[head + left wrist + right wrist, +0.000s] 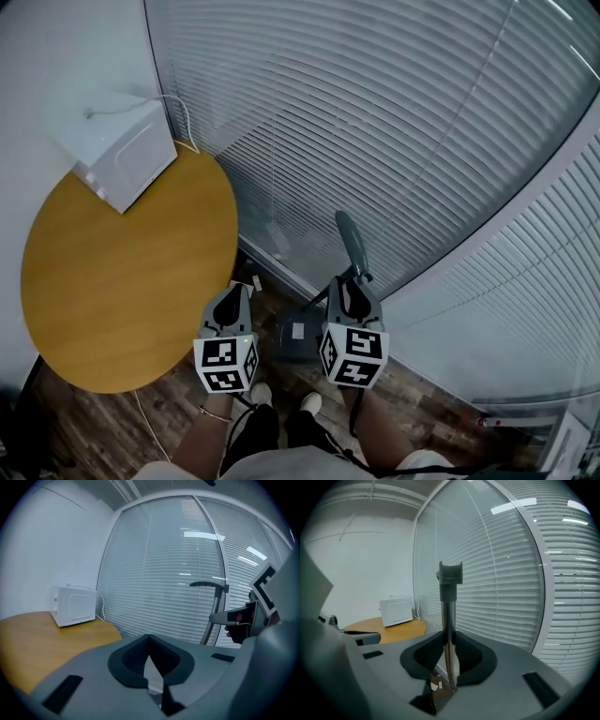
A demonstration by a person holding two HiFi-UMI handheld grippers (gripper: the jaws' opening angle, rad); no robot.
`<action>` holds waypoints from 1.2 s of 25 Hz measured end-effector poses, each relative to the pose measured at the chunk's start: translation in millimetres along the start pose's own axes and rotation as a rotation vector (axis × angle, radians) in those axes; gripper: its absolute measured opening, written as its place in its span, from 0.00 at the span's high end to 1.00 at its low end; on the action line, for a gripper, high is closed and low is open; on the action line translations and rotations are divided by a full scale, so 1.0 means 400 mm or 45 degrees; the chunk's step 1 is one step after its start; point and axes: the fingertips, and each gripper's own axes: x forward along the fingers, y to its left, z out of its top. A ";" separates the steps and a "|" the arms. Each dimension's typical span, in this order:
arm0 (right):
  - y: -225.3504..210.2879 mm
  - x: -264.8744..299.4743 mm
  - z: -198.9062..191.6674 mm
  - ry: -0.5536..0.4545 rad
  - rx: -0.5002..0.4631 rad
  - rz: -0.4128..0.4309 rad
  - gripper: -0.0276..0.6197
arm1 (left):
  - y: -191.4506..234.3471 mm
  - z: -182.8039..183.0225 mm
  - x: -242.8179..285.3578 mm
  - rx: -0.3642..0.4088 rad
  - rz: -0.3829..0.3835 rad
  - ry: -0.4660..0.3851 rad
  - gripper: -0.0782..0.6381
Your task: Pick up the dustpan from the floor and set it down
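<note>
White blinds (394, 122) wall the corner beside a round wooden table (122, 281) carrying a microwave (127, 150). The dustpan (298, 339) sits low by the person's feet near the blinds; contact with the floor (103, 431) is unclear. The right hand-held gripper (352, 283) clamps its upright handle (449, 620). The left hand-held gripper (236, 291) is closed and empty, just beside the pan.

Dark dustpan (296, 335), long metal handle standing upright.
</note>
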 end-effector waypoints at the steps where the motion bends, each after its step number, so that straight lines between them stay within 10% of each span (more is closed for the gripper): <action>1: 0.005 0.007 -0.006 0.002 -0.007 0.009 0.81 | -0.005 -0.011 0.003 0.007 -0.006 0.008 0.87; 30: 0.069 0.372 -0.514 0.133 -0.008 0.177 0.81 | 0.044 -0.611 0.267 0.038 -0.076 0.227 0.87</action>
